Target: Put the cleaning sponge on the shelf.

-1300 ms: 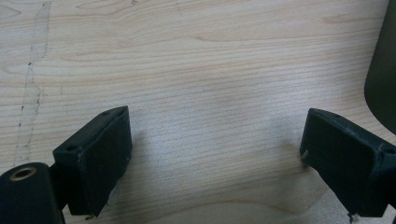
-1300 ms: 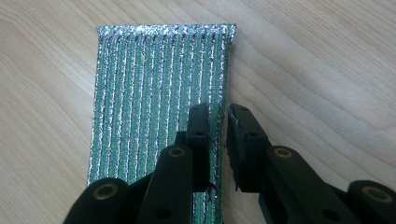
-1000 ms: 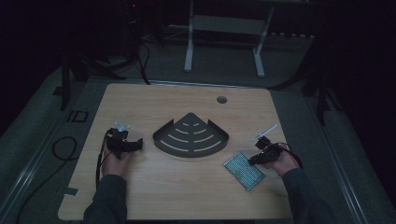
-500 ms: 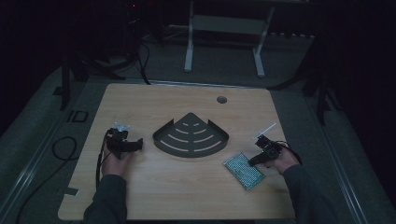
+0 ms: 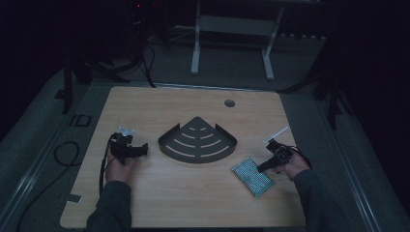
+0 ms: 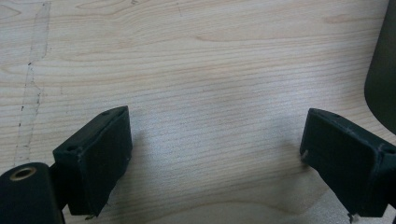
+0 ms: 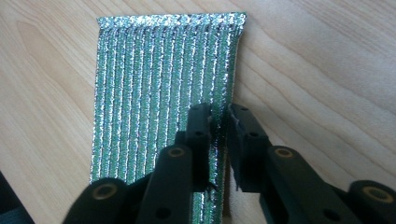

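Green sparkly scrub pad (image 7: 163,93) lay flat on wood tabletop (image 5: 193,193), front-right area, just right of and a bit nearer than dark corner shelf (image 5: 198,141). Long edge angled to table edge in high view. Ribbed glitter stripes ran lengthwise, no visible lift or curl at far end.

R gripper (image 7: 218,122) sat over pad's right long edge, near the nearer half. Jaws nearly together, slim gap left, pad edge in that gap by the look of it. Looked pinched on the pad edge, but pad not raised off table, so grip prob just made or about to firm up. In high view, R gripper (image 5: 270,162) low at pad's right end, hand behind it, white strip (image 5: 276,133) lying just beyond on table.

L gripper (image 6: 215,154) jaws wide apart, nothing between, only bare wood grain. Dark curved edge at right of L gripper view = likely shelf wall. In high view, L gripper (image 5: 129,150) resting on table left of shelf, close to its left corner, not touching as far as could be told. Small pale bit (image 5: 126,131) lay just beyond it; too dim to ID.

Progress est: early. Shelf empty, slots clear. Done: R approach + edge pinch on pad. Left: lift, carry left-fwd, set into shelf (assumed dest.), release. L idle, poss. to steady shelf. Risk: thin edge grip, pad could slip or fold on lift.
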The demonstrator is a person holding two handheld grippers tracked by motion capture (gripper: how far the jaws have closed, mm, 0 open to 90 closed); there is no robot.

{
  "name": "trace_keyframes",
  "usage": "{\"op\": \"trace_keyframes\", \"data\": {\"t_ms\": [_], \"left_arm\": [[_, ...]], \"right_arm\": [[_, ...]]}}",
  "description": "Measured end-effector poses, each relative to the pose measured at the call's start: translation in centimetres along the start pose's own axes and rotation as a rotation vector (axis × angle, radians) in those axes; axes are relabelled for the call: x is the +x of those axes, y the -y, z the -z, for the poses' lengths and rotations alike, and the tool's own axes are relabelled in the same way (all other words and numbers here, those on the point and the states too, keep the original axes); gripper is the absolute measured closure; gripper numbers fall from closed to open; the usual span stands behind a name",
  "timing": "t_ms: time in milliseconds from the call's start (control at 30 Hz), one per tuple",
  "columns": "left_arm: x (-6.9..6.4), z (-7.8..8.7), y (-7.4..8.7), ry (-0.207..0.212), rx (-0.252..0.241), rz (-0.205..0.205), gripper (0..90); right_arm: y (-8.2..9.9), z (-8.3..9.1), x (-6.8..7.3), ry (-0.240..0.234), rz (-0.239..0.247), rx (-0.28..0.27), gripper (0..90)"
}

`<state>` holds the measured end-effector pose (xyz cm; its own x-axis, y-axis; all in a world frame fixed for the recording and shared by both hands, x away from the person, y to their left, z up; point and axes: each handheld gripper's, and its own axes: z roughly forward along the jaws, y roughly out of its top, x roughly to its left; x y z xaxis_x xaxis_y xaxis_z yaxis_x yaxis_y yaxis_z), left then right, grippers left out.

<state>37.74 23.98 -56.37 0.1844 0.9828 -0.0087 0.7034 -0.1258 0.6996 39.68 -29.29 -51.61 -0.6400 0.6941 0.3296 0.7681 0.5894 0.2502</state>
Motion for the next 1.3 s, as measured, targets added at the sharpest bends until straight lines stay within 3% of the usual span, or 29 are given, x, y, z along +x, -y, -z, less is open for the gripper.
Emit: {"op": "trace_keyframes", "data": {"t_ms": [100,133,267,367,600,1300], "left_arm": [[0.0,0.0,0.0,0.0,0.0,0.0,9.5],[0.0,0.0,0.0,0.0,0.0,0.0,9.5],[0.0,0.0,0.0,0.0,0.0,0.0,9.5],[0.0,0.0,0.0,0.0,0.0,0.0,9.5],[0.0,0.0,0.0,0.0,0.0,0.0,9.5],[0.0,0.0,0.0,0.0,0.0,0.0,9.5]], "right_arm": [[0.0,0.0,0.0,-0.004,0.001,0.002,81.8],[-0.1,0.0,0.1,-0.001,0.018,-0.002,88.4],[-0.2,0.1,0.6,0.022,0.043,0.002,89.3],[-0.4,-0.1,1.3,0.007,0.078,0.022,89.4],[-0.3,0.0,1.1,0.03,0.053,0.002,89.9],[-1.5,1.8,2.2,0.086,0.108,0.005,90.0]]}}
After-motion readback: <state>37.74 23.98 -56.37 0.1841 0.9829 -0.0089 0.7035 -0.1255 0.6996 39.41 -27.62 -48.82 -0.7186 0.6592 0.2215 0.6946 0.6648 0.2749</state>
